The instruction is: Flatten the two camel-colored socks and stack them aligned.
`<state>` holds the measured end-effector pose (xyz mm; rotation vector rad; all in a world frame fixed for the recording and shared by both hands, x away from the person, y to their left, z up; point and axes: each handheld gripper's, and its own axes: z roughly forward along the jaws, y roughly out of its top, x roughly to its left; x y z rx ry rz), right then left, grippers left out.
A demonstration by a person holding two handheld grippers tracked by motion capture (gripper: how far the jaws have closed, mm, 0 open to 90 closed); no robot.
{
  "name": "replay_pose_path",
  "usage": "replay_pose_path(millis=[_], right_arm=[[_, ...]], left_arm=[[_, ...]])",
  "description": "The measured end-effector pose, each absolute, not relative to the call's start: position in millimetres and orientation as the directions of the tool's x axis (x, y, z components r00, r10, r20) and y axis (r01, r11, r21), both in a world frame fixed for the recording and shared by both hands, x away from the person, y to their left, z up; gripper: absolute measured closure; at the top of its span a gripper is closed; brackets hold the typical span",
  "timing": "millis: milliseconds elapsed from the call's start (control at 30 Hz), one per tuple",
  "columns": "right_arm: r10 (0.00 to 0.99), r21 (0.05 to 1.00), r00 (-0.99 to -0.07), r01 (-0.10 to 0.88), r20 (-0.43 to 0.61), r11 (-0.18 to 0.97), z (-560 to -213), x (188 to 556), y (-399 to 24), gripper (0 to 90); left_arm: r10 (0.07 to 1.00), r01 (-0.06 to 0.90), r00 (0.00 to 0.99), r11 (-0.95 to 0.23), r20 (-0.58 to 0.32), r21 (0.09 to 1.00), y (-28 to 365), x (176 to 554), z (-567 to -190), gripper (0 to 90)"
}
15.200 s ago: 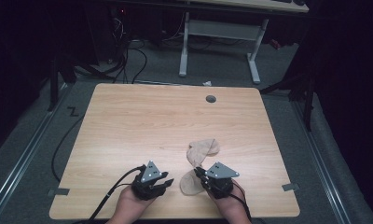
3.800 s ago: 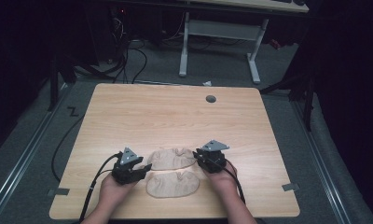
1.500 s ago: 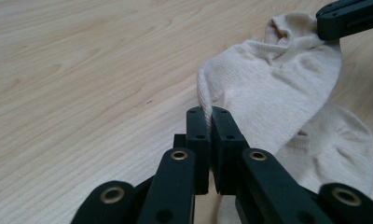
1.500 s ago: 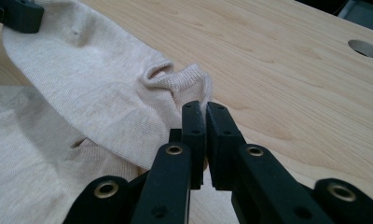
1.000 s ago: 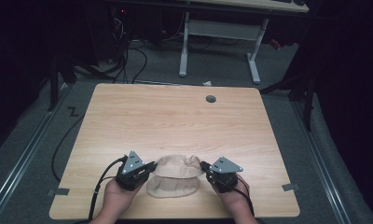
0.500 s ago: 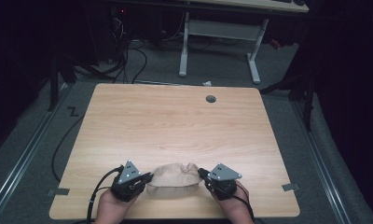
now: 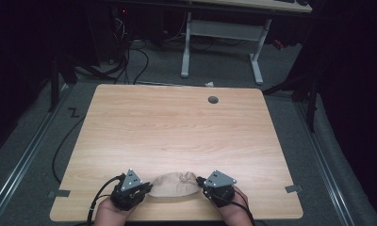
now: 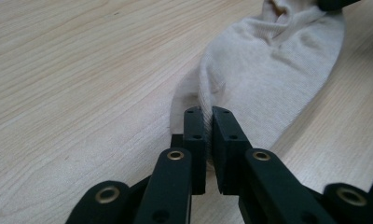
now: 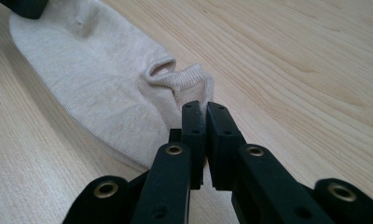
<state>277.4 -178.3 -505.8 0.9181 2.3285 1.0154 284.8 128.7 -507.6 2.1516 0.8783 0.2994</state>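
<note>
Both tools pinch the beige sock [image 7: 173, 184] flat on the tabletop [image 7: 177, 127] — left tool [image 8: 208, 116] one end, right tool [image 9: 202, 112] the other

Sock [image 7: 173, 184] lies on worktop [image 7: 177, 127] near its front edge, about mid-width. Left gripper [image 7: 146, 190] at sock's left end, right gripper [image 7: 200, 182] at its right end, each clamped on the fabric. Cable hole [image 7: 213, 100] near back edge, right of centre. Second desk [image 7: 224, 28] behind worktop on floor.
</note>
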Motion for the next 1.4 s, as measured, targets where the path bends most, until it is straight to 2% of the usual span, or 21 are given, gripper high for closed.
replay_pose_path(millis=[367,500,800,1133,1400], right_arm=[[0.710,0.727,-0.697,0.437,-0.097,0.529,-515,284,-179,84.2],[0.710,0.719,-0.699,0.449,-0.087,0.531,-517,286,-178,82.2],[0.727,0.747,-0.684,0.451,-0.062,0.488,-512,287,-181,70.3],[0.765,0.784,-0.643,0.461,-0.027,0.416,-509,296,-194,63.7],[0.835,0.809,-0.546,0.459,-0.070,0.368,-504,306,-227,57.5]], left_arm=[[0.668,0.502,0.743,-0.520,-0.038,0.691,123,287,-517,80.2],[0.675,0.504,0.737,-0.513,-0.036,0.695,124,288,-516,71.8],[0.681,0.475,0.732,-0.481,-0.027,0.737,125,290,-508,50.9],[0.696,0.462,0.717,-0.427,-0.044,0.777,138,310,-503,47.7],[0.772,0.480,0.634,-0.345,-0.047,0.807,174,329,-498,47.1]])
